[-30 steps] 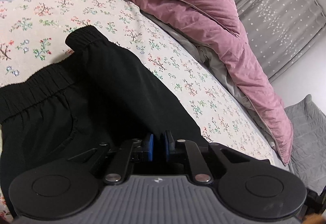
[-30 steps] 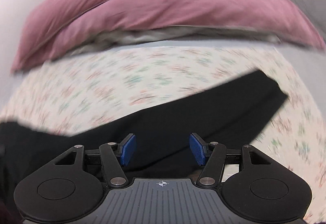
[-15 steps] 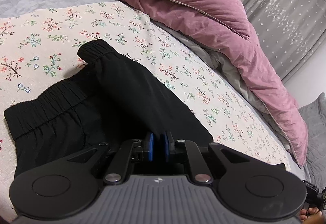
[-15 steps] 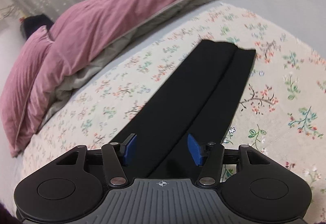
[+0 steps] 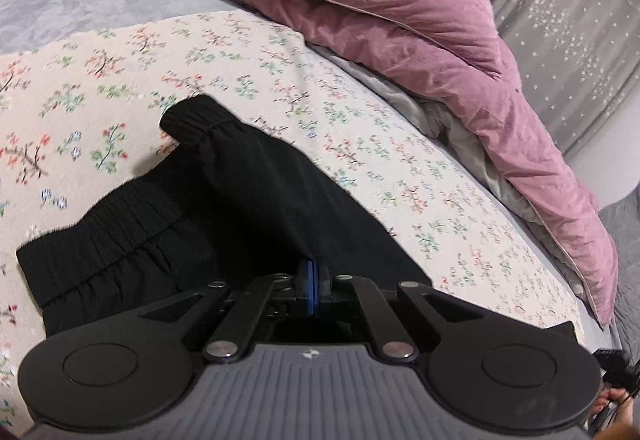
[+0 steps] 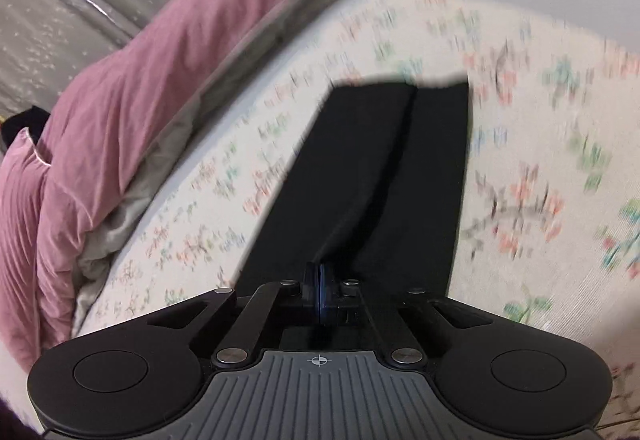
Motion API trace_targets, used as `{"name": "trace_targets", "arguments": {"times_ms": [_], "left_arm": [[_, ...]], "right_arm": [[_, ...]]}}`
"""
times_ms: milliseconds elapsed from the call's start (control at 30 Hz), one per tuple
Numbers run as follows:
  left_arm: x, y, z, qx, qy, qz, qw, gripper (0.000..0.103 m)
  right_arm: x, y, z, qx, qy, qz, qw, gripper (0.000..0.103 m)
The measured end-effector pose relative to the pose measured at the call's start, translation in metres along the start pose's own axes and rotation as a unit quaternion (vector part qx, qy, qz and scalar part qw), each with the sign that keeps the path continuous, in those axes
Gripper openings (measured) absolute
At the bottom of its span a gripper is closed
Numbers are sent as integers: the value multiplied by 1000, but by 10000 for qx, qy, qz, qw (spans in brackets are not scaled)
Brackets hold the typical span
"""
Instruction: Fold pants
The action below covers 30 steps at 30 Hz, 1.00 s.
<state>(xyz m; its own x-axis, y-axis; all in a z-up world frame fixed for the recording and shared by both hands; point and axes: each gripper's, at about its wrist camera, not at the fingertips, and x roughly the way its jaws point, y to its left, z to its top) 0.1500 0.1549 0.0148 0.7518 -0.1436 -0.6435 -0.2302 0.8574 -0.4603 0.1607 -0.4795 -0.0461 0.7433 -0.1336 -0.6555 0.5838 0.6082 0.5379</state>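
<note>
Black pants point(image 5: 168, 224) lie on a floral bedsheet point(image 5: 100, 80), folded lengthwise, with the elastic waistband point(image 5: 192, 120) away from me in the left wrist view. My left gripper point(image 5: 314, 272) is shut on a raised fold of the pants fabric near the waist end. In the right wrist view the two stacked legs point(image 6: 384, 168) run away from me to the hems point(image 6: 400, 88). My right gripper point(image 6: 320, 280) is shut on the leg fabric, its blue pads pressed together.
A pink duvet point(image 5: 400, 20) is bunched along the far side of the bed, also in the right wrist view point(image 6: 140, 60). Grey star-patterned curtains point(image 5: 568, 20) hang behind it. A grey blanket point(image 5: 80, 4) lies beyond the sheet.
My right gripper swung round to face along the legs, moved closer and shut on the leg fabric. My left gripper stayed shut on the pants and shifted slightly.
</note>
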Motion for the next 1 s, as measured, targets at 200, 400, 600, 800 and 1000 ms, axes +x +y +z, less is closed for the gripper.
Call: {"name": "trace_targets", "arguments": {"times_ms": [200, 400, 600, 800, 1000], "left_arm": [[-23, -3, 20, 114, 0, -153, 9998, 12], [-60, -4, 17, 493, 25, -257, 9984, 12], [-86, 22, -7, 821, 376, -288, 9955, 12], [-90, 54, -36, 912, 762, -139, 9928, 12], [-82, 85, -53, 804, 1018, -36, 9915, 12]], "right_arm": [[-101, 33, 11, -977, -787, 74, 9921, 0], [-234, 23, -3, -1296, -1264, 36, 9835, 0], [-328, -12, -67, -1718, -1293, -377, 9759, 0], [-359, -79, -153, -1489, -712, -874, 9824, 0], [-347, -132, -212, -996, -17, -1314, 9863, 0]]}}
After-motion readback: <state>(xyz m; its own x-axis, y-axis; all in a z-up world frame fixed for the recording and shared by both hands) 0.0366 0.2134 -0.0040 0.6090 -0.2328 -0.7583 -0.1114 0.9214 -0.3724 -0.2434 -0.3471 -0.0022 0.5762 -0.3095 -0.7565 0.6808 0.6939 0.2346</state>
